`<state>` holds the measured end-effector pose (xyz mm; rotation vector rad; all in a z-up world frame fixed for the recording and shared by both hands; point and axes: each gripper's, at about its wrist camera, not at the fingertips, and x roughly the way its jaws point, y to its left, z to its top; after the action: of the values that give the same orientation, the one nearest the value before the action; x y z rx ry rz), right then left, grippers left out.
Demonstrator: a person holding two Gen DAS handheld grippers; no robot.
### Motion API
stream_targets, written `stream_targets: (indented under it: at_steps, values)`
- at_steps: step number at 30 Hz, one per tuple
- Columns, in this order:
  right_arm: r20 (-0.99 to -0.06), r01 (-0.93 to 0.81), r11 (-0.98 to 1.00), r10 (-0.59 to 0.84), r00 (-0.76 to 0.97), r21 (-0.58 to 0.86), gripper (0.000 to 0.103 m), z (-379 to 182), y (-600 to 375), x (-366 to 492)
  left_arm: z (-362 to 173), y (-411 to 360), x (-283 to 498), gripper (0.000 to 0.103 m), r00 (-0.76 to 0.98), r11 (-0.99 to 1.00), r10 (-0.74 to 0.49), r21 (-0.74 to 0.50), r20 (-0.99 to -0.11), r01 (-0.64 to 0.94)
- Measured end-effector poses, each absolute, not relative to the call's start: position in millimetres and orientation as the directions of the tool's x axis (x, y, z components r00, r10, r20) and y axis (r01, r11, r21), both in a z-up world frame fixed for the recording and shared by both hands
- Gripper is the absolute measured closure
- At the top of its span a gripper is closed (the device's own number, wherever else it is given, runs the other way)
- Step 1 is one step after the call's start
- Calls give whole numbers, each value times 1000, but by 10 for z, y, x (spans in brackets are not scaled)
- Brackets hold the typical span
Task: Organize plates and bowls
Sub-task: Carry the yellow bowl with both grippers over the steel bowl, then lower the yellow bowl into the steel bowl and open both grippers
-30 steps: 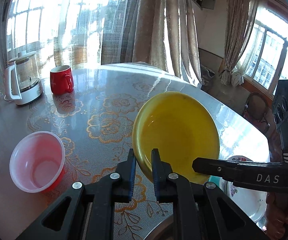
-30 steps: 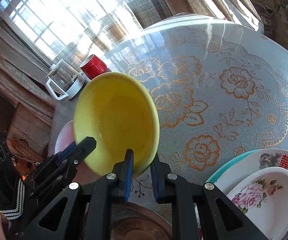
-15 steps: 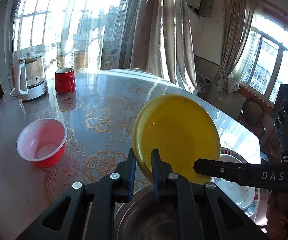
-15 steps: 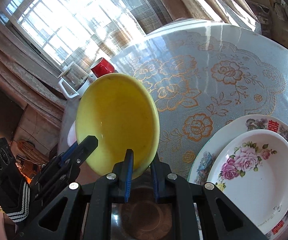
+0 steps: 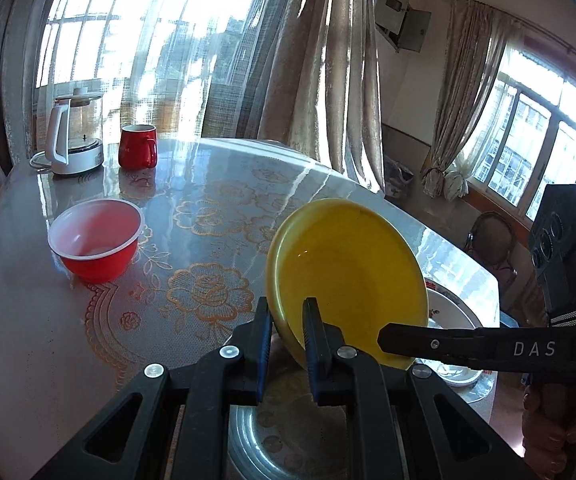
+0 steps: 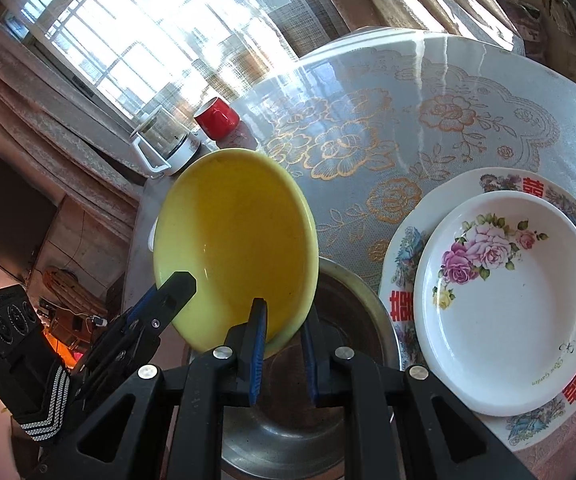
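Observation:
A yellow bowl is held tilted above the table, also in the right wrist view. My left gripper is shut on its near rim. My right gripper is shut on the opposite rim; its finger shows in the left wrist view. Below the bowl lies a metal bowl; it also shows in the left wrist view. A white rose-pattern plate rests on a larger decorated plate at the right. A red bowl stands at the left.
A red mug and a glass kettle stand at the table's far edge by the curtained window. The table has a glossy floral cover. A chair stands beyond the right edge.
Both grippers have drawn back and up with the yellow bowl. The metal bowl and the stacked plates have come into fuller view beneath and to the right.

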<state>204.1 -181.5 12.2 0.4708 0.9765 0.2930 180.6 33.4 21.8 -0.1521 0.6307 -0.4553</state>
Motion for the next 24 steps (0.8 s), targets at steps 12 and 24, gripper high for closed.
stream_targets:
  at_steps: [12,24]
  values:
    - [-745,-35,862,456,487,506,87,11,-1777,1759,90,362,1590,87,675,885,-464,-259,-573,387]
    - [-773,8,858,459,438,514,86,-181,-1851,1625,-53,277,1517,87,624,882,-450,-207,-639,424]
